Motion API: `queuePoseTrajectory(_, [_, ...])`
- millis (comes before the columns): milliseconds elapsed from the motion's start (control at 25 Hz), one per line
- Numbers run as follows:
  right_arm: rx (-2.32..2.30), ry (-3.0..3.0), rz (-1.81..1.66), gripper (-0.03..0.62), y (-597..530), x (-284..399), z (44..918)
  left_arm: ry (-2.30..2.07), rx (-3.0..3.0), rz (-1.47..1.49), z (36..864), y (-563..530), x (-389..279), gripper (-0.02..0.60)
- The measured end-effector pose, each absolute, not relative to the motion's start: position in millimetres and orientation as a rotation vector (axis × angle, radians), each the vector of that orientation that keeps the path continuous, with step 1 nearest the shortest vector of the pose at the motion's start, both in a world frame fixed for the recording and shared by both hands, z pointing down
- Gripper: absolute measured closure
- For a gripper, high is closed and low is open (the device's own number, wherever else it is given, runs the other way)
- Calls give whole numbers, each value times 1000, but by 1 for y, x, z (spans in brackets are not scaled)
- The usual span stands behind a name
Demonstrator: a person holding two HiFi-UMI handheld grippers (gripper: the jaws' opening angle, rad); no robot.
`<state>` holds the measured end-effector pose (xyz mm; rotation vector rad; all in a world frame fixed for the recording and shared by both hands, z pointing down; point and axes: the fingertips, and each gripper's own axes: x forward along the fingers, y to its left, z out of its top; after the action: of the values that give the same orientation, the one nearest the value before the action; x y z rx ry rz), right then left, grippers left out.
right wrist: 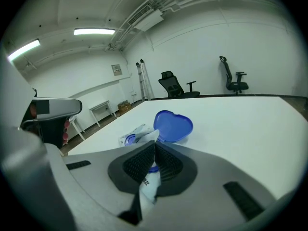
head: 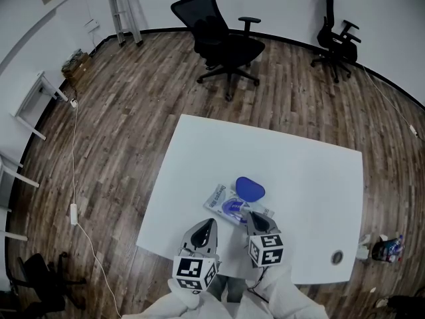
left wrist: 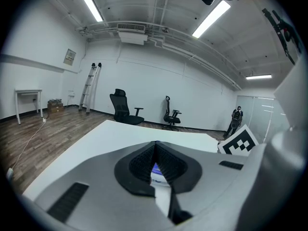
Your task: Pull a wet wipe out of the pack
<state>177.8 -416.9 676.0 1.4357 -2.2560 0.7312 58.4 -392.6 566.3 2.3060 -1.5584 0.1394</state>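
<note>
Left gripper (left wrist: 155, 148): jaws together, nothing between them, over table (head: 299, 171) front edge.
Pack (head: 224, 205): flat on table, blue lid (head: 250, 189) flipped open.
Wet wipe (right wrist: 148, 137): white, at pack's opening.
Right gripper (right wrist: 154, 148): jaws clamped on wet wipe.

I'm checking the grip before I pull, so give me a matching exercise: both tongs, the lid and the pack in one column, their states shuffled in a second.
Things:
1. right tongs
2. left tongs
3. blue lid
4. wet wipe pack

States:
A. flipped open
B. lying flat on the white table
C. shut on a wet wipe
D. shut, nothing gripped

Pairs: 1-C, 2-D, 3-A, 4-B
</note>
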Motion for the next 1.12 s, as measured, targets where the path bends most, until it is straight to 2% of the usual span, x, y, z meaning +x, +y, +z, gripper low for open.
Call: queuePoseTrajectory(1120, [1486, -2346, 640, 582, -410, 174, 627, -1561, 2335, 82, 551, -376, 55, 583])
